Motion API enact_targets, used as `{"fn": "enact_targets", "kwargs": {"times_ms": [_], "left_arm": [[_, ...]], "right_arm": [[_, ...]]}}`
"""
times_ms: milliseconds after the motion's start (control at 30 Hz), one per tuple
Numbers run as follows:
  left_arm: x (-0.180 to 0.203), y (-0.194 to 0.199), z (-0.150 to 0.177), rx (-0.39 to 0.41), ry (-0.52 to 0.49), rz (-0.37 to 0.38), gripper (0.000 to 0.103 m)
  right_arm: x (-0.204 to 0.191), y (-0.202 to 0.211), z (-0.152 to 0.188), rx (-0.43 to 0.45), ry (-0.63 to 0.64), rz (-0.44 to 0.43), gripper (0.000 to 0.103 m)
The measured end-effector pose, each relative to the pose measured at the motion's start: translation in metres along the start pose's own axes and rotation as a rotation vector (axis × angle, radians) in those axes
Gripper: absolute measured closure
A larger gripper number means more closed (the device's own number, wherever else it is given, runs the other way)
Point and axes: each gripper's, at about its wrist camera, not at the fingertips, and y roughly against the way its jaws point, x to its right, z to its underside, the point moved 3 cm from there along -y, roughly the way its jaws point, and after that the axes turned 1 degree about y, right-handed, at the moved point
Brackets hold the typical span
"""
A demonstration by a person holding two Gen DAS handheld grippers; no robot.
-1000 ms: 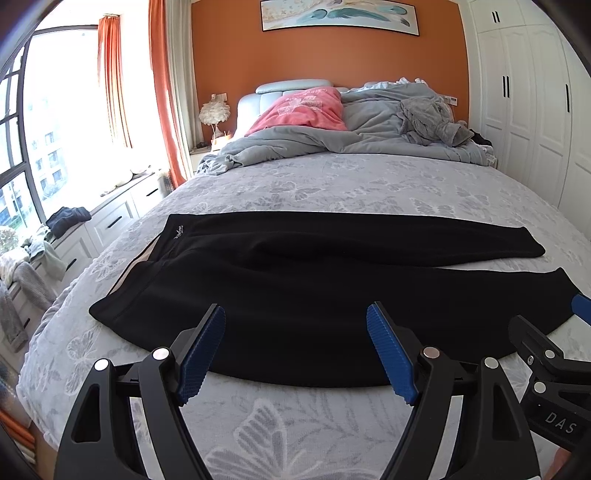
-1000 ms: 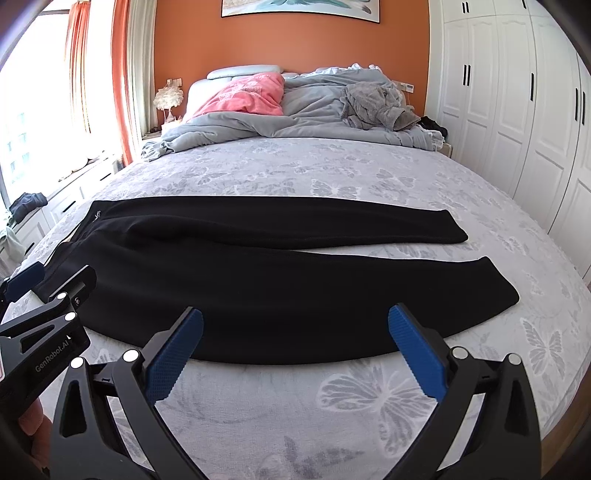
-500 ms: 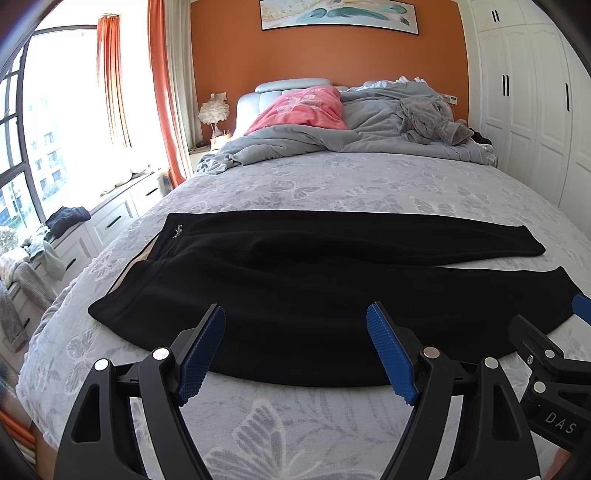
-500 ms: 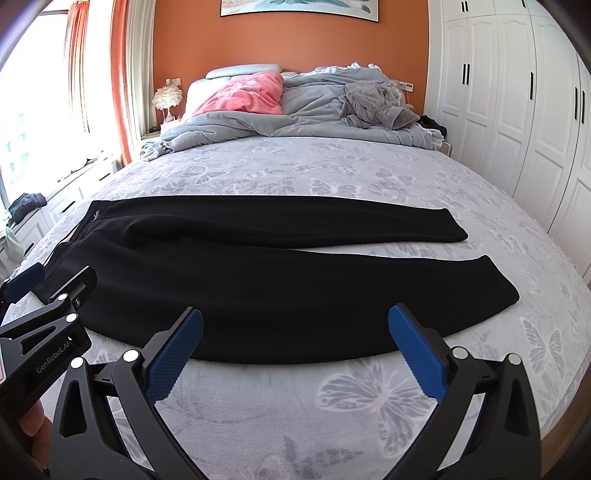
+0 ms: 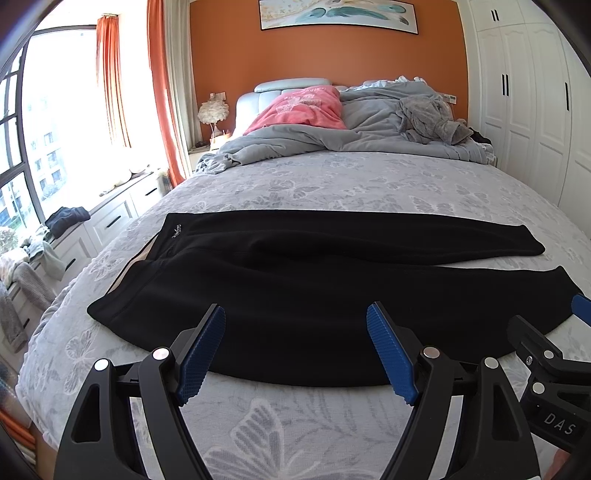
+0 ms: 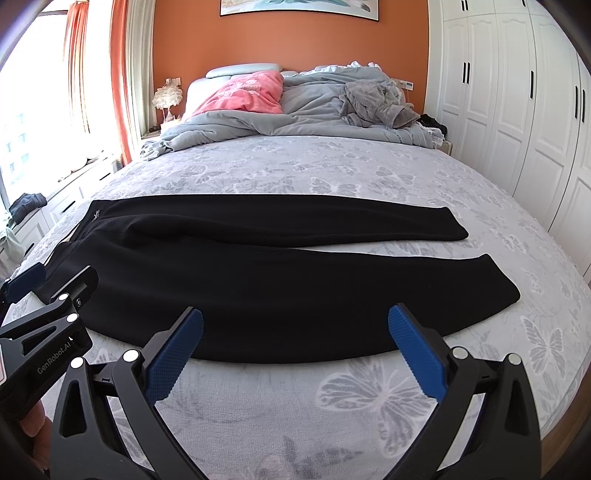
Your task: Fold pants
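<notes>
Black pants (image 5: 295, 291), laid flat, long axis running left to right across the bed (image 5: 332, 184). Waistband at the left, both leg ends pointing right. Far leg straight; near leg angled slightly away from it, a thin wedge of bedspread showing between the cuffs. Small pale logo near the waistband's far corner.

Bed covered in a grey spread with butterfly print. Rumpled grey duvet (image 5: 325, 136) and pink pillow (image 5: 303, 109) heaped at the headboard end. Orange wall (image 5: 229, 55) behind, framed picture (image 5: 338, 16) above. Orange curtains (image 5: 162, 92) and bright window at left, white wardrobe doors (image 6: 517, 92) at right.

Left tool (image 5: 295, 350): blue-padded jaws spread wide, nothing between them, poised over the near hem of the pants toward the waist half. Right tool (image 6: 295, 350): jaws likewise spread wide and empty, over the near edge toward the leg half. Neither touching the cloth, as far as can be seen.
</notes>
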Motion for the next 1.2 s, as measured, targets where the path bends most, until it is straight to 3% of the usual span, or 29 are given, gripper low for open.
{"fn": "enact_targets", "kwargs": {"times_ms": [1033, 1200], "left_arm": [[0.006, -0.002, 0.001, -0.007, -0.001, 0.007, 0.027], [0.002, -0.009, -0.003, -0.046, 0.005, 0.047, 0.016]], "right_arm": [[0.002, -0.001, 0.004, -0.008, -0.005, 0.006, 0.005], [0.024, -0.005, -0.006, -0.037, -0.014, -0.027, 0.005]]}}
